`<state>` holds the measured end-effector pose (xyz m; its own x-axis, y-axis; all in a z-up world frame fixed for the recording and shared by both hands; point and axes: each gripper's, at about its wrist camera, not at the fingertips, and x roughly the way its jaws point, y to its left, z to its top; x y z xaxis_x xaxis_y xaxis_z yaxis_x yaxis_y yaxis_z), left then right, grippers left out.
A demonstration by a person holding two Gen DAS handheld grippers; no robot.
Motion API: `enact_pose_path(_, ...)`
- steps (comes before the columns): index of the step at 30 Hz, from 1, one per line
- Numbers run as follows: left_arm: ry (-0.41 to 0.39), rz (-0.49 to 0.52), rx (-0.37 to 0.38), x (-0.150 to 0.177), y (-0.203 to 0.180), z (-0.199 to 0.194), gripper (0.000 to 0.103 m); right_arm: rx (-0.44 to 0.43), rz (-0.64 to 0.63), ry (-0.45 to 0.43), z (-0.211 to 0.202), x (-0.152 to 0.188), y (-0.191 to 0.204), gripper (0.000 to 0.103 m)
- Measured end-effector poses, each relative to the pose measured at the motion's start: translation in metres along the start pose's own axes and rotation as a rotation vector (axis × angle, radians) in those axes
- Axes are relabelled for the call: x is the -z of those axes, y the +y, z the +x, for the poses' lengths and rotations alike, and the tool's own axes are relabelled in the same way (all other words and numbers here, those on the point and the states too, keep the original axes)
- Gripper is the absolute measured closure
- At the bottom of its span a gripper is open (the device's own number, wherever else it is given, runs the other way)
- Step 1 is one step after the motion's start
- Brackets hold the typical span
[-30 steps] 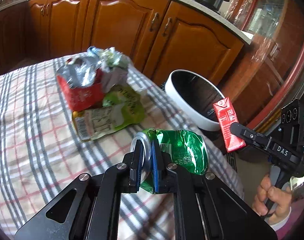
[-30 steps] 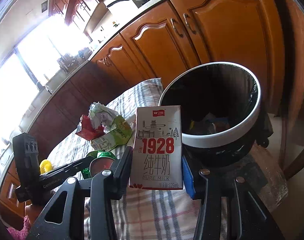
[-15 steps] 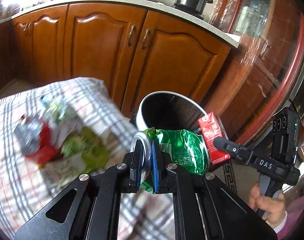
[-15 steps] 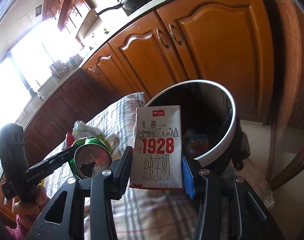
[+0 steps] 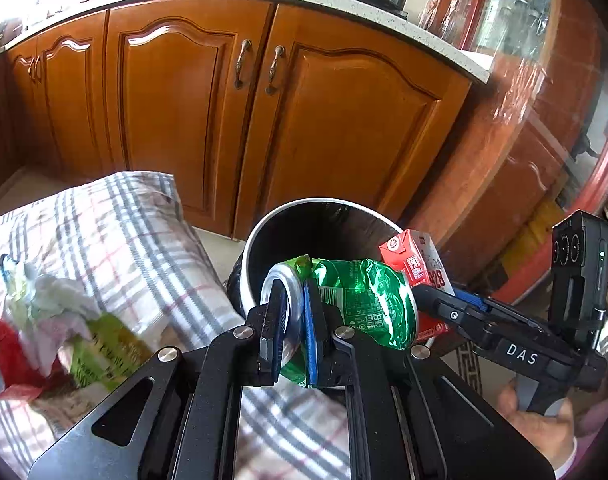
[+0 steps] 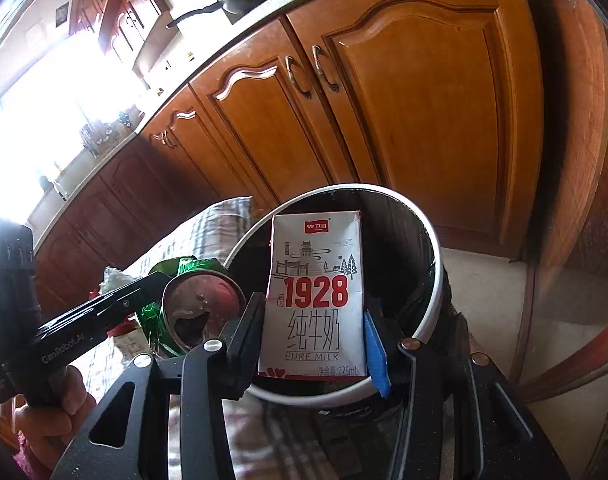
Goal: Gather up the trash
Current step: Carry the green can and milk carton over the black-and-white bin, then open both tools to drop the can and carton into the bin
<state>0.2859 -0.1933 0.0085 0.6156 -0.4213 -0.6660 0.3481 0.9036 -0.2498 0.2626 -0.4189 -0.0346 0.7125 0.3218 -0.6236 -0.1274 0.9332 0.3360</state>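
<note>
In the left wrist view, the left gripper point(image 5: 292, 328) is pinched almost fully closed on the rim end of a crushed green can point(image 5: 355, 304), whose long axis runs crosswise toward the right; the white-rimmed bin point(image 5: 264, 232) stands just beyond the can, beside the checked tablecloth point(image 5: 116, 220); more wrappers point(image 5: 64, 332) lie on the cloth, well left of the bin; in the right wrist view, the right gripper point(image 6: 311, 344) is about half open and clamped on an upright milk carton point(image 6: 315, 296), which hangs directly over the bin's mouth point(image 6: 431, 240); judged from this, the right hand is nearer to dropping, while the can sits at the bin's near left edge.
</note>
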Motion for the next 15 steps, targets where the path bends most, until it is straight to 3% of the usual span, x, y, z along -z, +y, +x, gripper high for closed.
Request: enact_pose_path(15, 0.022, 0.006, -0.009, -0.003, -0.008, 0.025, 0.095, 0.020, 0.001, 0.020, 0.014, -0.012, -0.014, 0.057)
